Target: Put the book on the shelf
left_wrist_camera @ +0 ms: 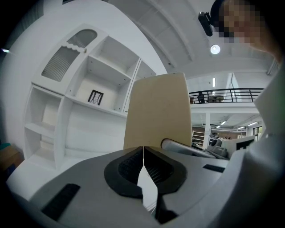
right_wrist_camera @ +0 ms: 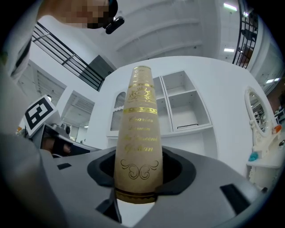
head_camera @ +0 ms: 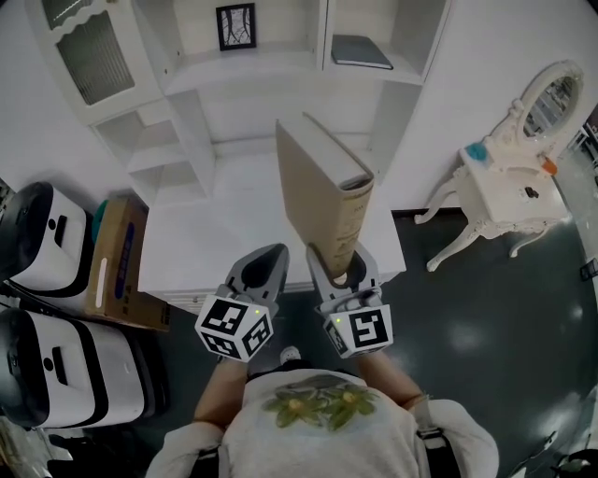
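Our right gripper (head_camera: pixel 340 277) pinches the book (head_camera: pixel 322 191) by its lower end, our left gripper (head_camera: pixel 263 265) is pressed together empty, so we should carry it upright toward the shelf (head_camera: pixel 252 65).

Tan book (head_camera: pixel 318 187), grey book (head_camera: pixel 363 51) — two books; framed picture (head_camera: pixel 235 25) — one.

A large hall staged as a home: white shelf unit (head_camera: pixel 243 75), mirrored dressing table (head_camera: pixel 509 177), railed gallery (left_wrist_camera: pixel 231 94) overhead.

Left of me on the floor (head_camera: pixel 486 308), a cardboard box (head_camera: pixel 120 266) beside a white machine (head_camera: pixel 42 238); right, a mirrored dressing table (head_camera: pixel 505 177).
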